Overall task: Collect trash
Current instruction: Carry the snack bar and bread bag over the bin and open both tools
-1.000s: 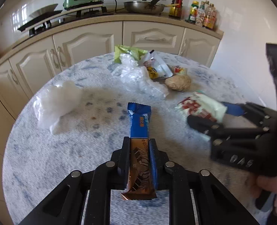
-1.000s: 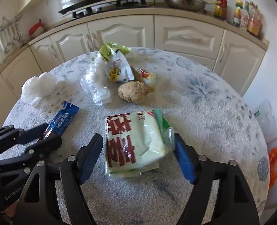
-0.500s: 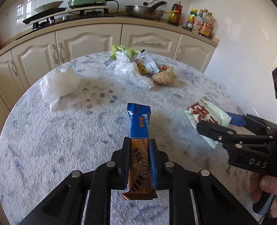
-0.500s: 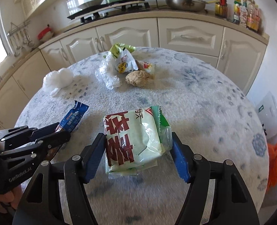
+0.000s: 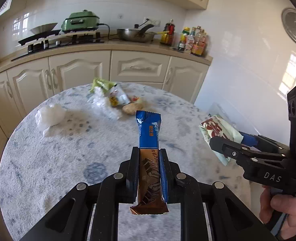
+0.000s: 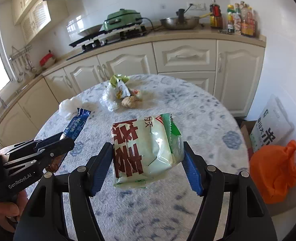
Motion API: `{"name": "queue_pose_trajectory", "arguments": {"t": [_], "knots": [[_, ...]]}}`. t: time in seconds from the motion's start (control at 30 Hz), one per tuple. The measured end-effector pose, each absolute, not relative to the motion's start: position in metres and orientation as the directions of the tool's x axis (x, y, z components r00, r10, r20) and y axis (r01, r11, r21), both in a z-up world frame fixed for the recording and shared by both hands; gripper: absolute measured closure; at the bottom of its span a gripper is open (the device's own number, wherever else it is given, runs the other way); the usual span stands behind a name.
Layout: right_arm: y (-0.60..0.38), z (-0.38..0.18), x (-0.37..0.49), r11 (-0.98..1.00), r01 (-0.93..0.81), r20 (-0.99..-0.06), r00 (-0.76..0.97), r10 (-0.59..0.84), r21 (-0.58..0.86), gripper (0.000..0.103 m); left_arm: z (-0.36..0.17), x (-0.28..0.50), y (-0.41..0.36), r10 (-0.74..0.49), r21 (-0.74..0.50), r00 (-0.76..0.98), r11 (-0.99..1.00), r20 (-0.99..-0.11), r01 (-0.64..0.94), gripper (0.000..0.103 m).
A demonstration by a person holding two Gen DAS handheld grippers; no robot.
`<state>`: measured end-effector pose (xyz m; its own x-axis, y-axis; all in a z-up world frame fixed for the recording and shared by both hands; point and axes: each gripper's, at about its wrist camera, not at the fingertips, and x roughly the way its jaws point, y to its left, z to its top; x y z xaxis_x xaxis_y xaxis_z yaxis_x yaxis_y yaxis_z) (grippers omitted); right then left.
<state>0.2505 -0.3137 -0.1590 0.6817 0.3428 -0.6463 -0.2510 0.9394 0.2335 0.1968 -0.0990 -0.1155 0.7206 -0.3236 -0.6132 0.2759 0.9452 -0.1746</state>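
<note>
My left gripper [image 5: 149,156] is shut on a blue and brown snack bar wrapper [image 5: 149,138], held above the round table [image 5: 47,170]. It also shows in the right wrist view [image 6: 75,127]. My right gripper [image 6: 148,152] is shut on a pale green noodle packet with red characters [image 6: 145,150], held above the table; the packet also shows in the left wrist view [image 5: 220,130]. Far across the table lie a crumpled white bag [image 5: 49,116], a clear plastic bag [image 5: 103,106], a green and white wrapper pile [image 5: 111,92] and a brown lump [image 5: 130,108].
Cream kitchen cabinets [image 5: 77,76] curve behind the table, with a stove, a green cooker [image 5: 80,21], a pan and bottles on the counter. On the floor at the right are an orange bag [image 6: 274,172], a white sack [image 6: 272,126] and a cardboard box.
Both grippers have risen and drawn back from the table with their wrappers still held. The table and its trash pile look farther away and lower.
</note>
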Motion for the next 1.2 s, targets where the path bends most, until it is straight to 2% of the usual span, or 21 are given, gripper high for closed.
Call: {"name": "queue_pose_trajectory", "arguments": {"t": [0.33, 0.6, 0.87, 1.03, 1.2], "knots": [[-0.392, -0.129, 0.21, 0.968, -0.132, -0.591, 0.772, 0.236, 0.213, 0.034, -0.089, 0.175, -0.177, -0.458, -0.193, 0.682, 0.882, -0.57, 0.431, 0.089], [-0.496, -0.132, 0.161, 0.971, 0.087, -0.603, 0.795, 0.067, 0.222, 0.034, -0.088, 0.166, -0.265, -0.59, -0.237, 0.563, 0.782, -0.579, 0.576, 0.089], [-0.576, -0.176, 0.126, 0.928, 0.273, -0.672, 0.739, -0.033, 0.254, 0.034, -0.116, 0.166, -0.362, -0.622, -0.236, 0.432, 0.709, -0.653, 0.664, 0.089], [-0.604, -0.213, 0.121, 0.898, 0.332, -0.72, 0.693, -0.026, 0.287, 0.034, -0.153, 0.172, -0.414, -0.588, -0.233, 0.335, 0.685, -0.736, 0.69, 0.089], [-0.626, -0.251, 0.123, 0.865, 0.38, -0.759, 0.651, 0.001, 0.328, 0.034, -0.178, 0.184, -0.451, -0.563, -0.245, 0.267, 0.672, -0.782, 0.699, 0.088]]}}
